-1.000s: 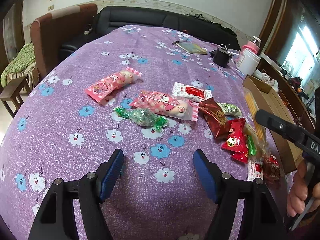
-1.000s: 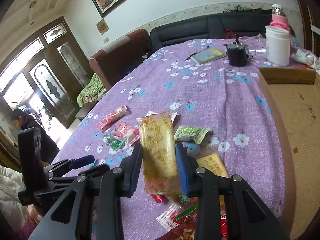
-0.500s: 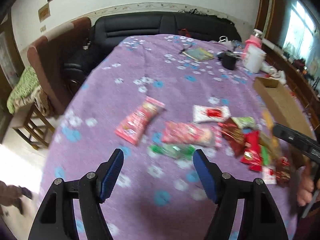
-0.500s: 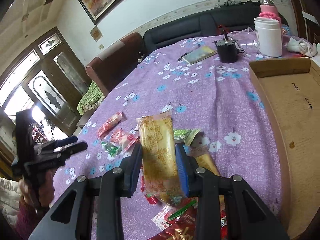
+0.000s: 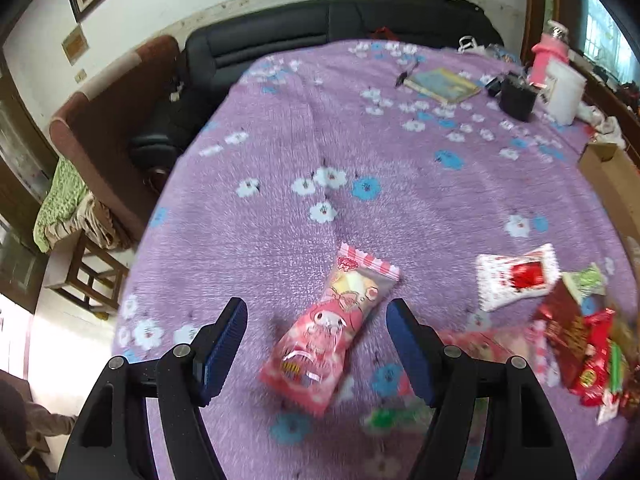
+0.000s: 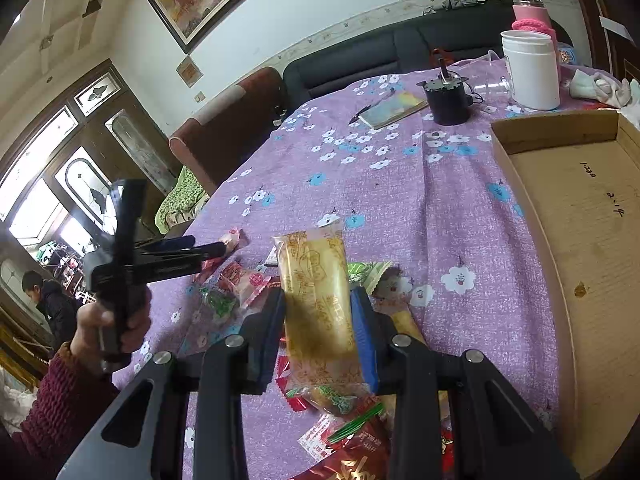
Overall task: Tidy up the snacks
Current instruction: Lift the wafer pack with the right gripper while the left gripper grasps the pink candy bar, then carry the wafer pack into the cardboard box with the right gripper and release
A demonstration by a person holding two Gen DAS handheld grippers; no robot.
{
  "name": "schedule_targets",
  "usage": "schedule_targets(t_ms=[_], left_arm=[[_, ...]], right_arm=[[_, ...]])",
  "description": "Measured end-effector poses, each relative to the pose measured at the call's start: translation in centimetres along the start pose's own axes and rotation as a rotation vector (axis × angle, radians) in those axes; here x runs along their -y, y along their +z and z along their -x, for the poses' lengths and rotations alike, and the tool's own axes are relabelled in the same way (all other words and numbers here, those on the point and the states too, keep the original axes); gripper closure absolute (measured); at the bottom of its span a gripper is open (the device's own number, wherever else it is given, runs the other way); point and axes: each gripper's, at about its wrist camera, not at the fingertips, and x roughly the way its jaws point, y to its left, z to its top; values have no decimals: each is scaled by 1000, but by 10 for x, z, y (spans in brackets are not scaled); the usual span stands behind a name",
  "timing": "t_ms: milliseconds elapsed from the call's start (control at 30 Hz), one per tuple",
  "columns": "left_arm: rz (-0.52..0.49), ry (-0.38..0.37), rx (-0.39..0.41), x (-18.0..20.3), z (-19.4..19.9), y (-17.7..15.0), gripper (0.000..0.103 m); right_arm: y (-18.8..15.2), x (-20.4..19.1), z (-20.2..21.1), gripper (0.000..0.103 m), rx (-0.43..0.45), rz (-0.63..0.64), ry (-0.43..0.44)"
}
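Change 1: my left gripper (image 5: 316, 346) has travelled across the tabletop (image 5: 400, 208) towards the pink striped snack packet (image 5: 328, 332); a second ago that packet lay well ahead of the fingers (image 5: 224, 344), now it lies between them, untouched, jaws wide apart as before.
Change 2: the left wrist view has rolled; the snack pile (image 5: 580, 340) now sits at its right edge, blurred.
Change 3: in the right wrist view, the left gripper (image 6: 208, 250) has risen from the lower left corner, and now reaches over the far snacks; the hand (image 6: 116, 320) holding it shows.
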Motion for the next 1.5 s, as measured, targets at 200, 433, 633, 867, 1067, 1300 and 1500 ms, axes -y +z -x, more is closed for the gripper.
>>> schedule_targets(t_ms=[200,433,633,867,1067,1300,1500], left_arm=[[75,-11,-2,-4,-8,-6,73],[134,32,107,6,32,-28,75],[129,48,227,25,80,-45,75],[69,49,282,60,103,-52,75],[27,57,308,86,113,-54,75],[-29,53,336,117,122,-52,75],[-73,39,353,142,128,-48,75]], right_arm=[[1,2,0,70,-3,-8,7],[0,-2,-1,70,5,14,-9],[1,-3,0,70,12,27,-24],[3,2,4,70,25,14,-31],[7,8,10,70,46,-6,-34],[13,21,20,70,75,-42,-45],[19,41,32,70,105,-105,-57]])
